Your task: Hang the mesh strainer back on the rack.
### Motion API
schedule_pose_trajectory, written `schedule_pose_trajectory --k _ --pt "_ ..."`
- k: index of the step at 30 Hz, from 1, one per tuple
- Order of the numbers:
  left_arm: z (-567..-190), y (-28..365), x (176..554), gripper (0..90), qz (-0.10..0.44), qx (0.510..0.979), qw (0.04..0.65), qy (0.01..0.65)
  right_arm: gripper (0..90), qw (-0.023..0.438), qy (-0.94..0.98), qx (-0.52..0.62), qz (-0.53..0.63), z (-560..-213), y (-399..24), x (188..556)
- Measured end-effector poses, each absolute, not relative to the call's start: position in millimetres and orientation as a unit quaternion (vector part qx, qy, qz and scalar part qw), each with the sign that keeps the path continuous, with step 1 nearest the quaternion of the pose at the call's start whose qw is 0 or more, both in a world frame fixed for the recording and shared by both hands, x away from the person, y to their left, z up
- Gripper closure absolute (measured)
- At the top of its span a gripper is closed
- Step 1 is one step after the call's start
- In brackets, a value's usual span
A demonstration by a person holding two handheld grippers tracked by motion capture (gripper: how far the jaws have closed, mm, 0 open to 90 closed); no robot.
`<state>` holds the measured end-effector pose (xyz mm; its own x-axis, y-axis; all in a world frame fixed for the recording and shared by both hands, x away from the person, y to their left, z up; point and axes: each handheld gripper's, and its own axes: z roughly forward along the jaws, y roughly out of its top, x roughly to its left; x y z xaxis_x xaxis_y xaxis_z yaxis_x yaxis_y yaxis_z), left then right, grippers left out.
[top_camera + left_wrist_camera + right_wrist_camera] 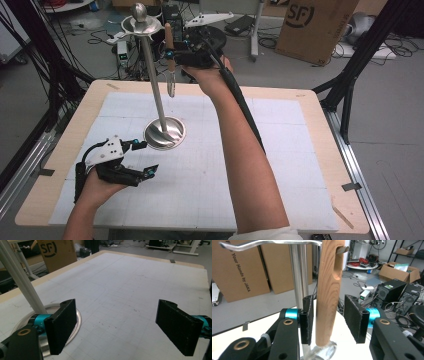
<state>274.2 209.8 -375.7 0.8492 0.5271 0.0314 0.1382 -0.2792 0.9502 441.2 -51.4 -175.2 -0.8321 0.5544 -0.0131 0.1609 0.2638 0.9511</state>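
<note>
Tongs [329, 317] of the right hand stand apart — round wooden handle [328, 290] between.

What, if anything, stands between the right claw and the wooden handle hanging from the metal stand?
Nothing visible. The wooden handle hangs between the right claw's open jaws, a gap on each side, with its hole on the hook. The stand's pole rises behind it.

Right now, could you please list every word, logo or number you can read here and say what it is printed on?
"SF" in a ring: carton behind the table, seen from above and past the left claw.
"Your Hands by JAKA", start cut off: carton past the right claw.
Labels on the black boxes: too small to read.
</note>
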Motion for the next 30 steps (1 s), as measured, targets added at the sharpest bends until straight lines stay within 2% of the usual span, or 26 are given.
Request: schedule_pose_trajectory --k 6,10,14,30 --pt "-376 211 275 17.7 0.174 0.779 0.563 0.215 53.0 0.17 0.766 0.233 0.575 -178 -65 432" --pt "-376 211 274 17.7 0.176 0.78 0.56 0.214 52.3 0.169 0.761 0.234 0.581 -184 -77 427" --pt "-376 210 275 17.7 0.176 0.78 0.56 0.216 44.0 0.166 0.755 0.239 0.588 -185 -90 422" --pt "-377 210 274 17.6 0.175 0.781 0.56 0.216 36.9 0.157 0.753 0.218 0.601 -198 -140 395"
